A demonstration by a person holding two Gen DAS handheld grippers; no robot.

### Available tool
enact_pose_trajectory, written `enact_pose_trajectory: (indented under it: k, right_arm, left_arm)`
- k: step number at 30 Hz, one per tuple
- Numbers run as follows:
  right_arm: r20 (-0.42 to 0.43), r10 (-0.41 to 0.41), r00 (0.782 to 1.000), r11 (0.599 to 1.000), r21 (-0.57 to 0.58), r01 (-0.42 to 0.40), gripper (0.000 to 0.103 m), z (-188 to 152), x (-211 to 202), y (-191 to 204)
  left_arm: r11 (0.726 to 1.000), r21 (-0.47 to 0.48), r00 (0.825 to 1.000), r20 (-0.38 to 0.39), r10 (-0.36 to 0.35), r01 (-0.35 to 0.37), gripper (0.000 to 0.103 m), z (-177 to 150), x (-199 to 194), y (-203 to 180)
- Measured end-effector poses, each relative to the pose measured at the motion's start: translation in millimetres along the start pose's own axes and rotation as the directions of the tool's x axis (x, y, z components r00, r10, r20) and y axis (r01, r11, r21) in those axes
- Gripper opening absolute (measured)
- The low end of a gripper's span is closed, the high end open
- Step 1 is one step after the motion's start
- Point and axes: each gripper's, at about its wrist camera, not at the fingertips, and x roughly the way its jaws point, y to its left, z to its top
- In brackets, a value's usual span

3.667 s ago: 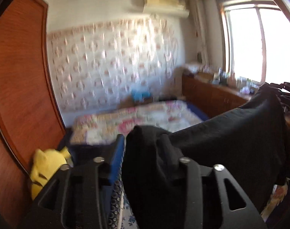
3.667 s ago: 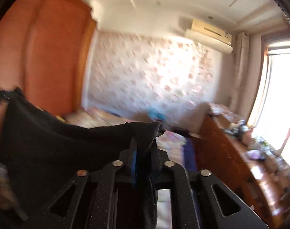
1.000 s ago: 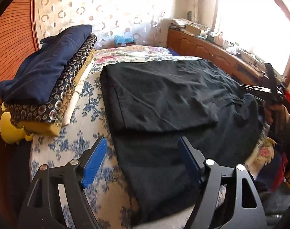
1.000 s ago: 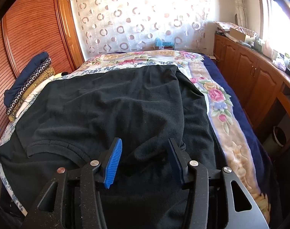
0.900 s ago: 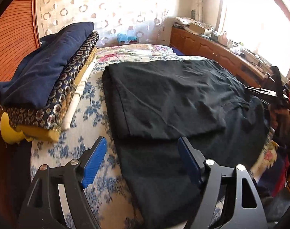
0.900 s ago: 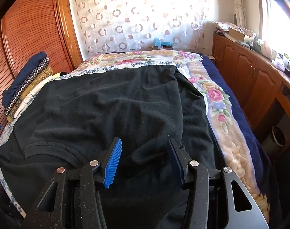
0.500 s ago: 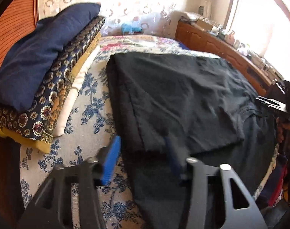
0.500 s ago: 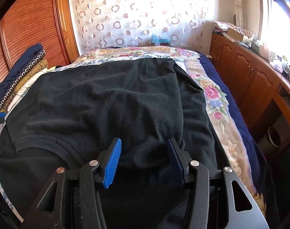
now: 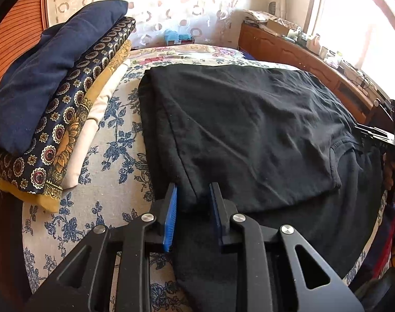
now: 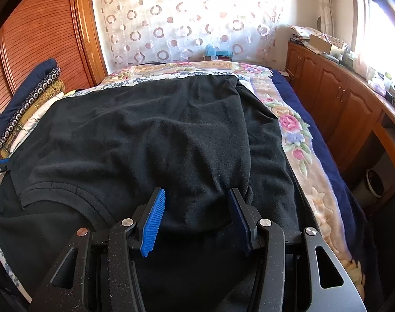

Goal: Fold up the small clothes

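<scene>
A black shirt [image 9: 249, 130] lies spread on the bed, its upper layer folded over a lower one. My left gripper [image 9: 193, 200] is at the near left corner of the folded layer. Its jaws are closing, with that corner between the blue pads [image 9: 171, 208] and a little gap still showing. My right gripper [image 10: 196, 208] stands open over the shirt [image 10: 145, 135] near the collar end, pads astride a hump of fabric without pinching it. The right gripper's tip [image 9: 374, 132] also shows at the right edge of the left wrist view.
The bed's floral sheet [image 9: 111, 169] is bare left of the shirt. A stack of folded cloths [image 9: 46, 91] lies along the wooden wardrobe [image 10: 41, 26]. A wooden cabinet [image 10: 340, 98] with clutter runs under the window, and a bin [image 10: 376, 182] stands beside the bed.
My left gripper moved down and forward to the corner of the shirt's folded layer, and its jaws narrowed around it. The right gripper stayed open, nearly still.
</scene>
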Motion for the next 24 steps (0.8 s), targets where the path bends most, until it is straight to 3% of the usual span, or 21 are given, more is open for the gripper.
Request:
enact_pose_trajectory:
  k: [13, 17, 24]
  right_arm:
    - [0.012, 0.03, 0.999, 0.998, 0.055, -0.031, 0.052, 2.0, -4.8, -13.8]
    - [0.01, -0.01, 1.0, 0.999, 0.05, 0.01, 0.052, 6.8, -9.2, -15.9]
    - [-0.034, -0.037, 0.999, 0.996, 0.086, 0.04, 0.052, 14.2, 0.9, -32.0]
  left_arm:
    - [1.0, 0.009, 1.0, -0.001, 0.01, -0.01, 0.025, 0.7, 2.5, -3.6]
    - [0.998, 0.054, 1.0, 0.016, 0.024, -0.025, 0.011, -0.7, -2.9, -11.2]
    - [0.997, 0.078, 1.0, 0.015, 0.025, -0.026, 0.011, 5.1, -2.7, -16.6]
